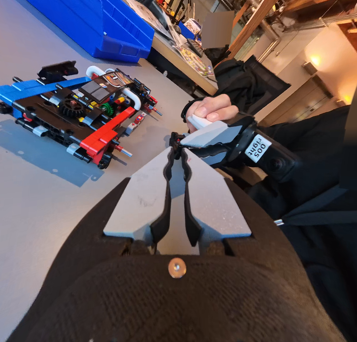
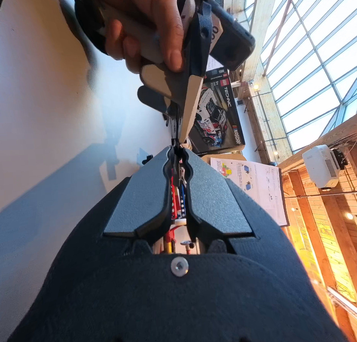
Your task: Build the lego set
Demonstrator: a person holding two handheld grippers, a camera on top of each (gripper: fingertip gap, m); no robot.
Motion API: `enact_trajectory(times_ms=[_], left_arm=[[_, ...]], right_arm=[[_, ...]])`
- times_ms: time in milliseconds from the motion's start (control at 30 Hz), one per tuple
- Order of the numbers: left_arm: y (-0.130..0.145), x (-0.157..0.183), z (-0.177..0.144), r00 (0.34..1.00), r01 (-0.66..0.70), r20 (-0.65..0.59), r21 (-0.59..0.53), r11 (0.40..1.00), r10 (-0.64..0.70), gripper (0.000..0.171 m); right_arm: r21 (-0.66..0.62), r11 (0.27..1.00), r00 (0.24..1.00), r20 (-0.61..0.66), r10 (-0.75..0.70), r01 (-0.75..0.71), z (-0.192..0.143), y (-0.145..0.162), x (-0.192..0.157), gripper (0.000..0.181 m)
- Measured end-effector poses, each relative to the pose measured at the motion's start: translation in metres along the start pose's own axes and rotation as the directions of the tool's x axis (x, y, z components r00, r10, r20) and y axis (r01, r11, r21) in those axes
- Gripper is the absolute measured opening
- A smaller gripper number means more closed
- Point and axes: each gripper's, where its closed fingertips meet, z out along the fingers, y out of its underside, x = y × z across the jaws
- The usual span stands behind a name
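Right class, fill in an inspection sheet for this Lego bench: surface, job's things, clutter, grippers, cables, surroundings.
Surface: grey table, mostly bare.
Job's things: part-built Lego car chassis lying flat; small black Lego piece pinched between both tool tips above the table.
Clutter: blue plastic bin; Lego set box; instruction sheet.
Grippers: left hand-held gripper and right hand-held gripper both shut on the piece.
Cables: nothing seen.
Surroundings: person in black sleeves; glass roof; brick wall.
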Motion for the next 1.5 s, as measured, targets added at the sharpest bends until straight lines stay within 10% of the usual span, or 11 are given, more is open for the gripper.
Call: enact_trajectory(times_ms=[167,300,433,933,1167,1500], left_arm=[[-0.002,-0.001,-0.005,0.950,-0.289,0.103,-0.069,0.955,0.295,0.004],[-0.003,0.015,-0.012,0.812,-0.561,0.116,-0.120,0.819,0.572,0.005],[0.005,0.022,-0.003,0.736,-0.652,0.106,-0.154,0.743,0.668,0.004],[0.039,0.017,0.007,0.829,-0.558,-0.182,-0.228,0.798,0.528,0.004],[0.063,-0.017,0.010,0.867,-0.489,-0.174,-0.475,0.732,0.467,0.004],[0.074,-0.021,0.012,0.862,-0.497,-0.213,-0.538,0.681,0.460,0.005]], right_arm=[[0.097,0.949,0.949,0.135,0.286,-0.300,-0.011,-0.009,0.002,0.006],[0.080,0.651,0.631,0.359,0.687,-0.755,-0.023,-0.001,0.025,0.002],[-0.055,0.477,0.377,0.537,0.755,-0.877,-0.026,0.004,0.011,0.005],[-0.075,0.700,0.488,0.664,0.567,-0.710,-0.031,0.005,-0.038,0.000],[-0.131,0.798,0.521,0.693,0.498,-0.588,-0.028,0.012,-0.062,0.000],[-0.189,0.778,0.471,0.703,0.534,-0.599,-0.021,0.020,-0.060,0.002]])
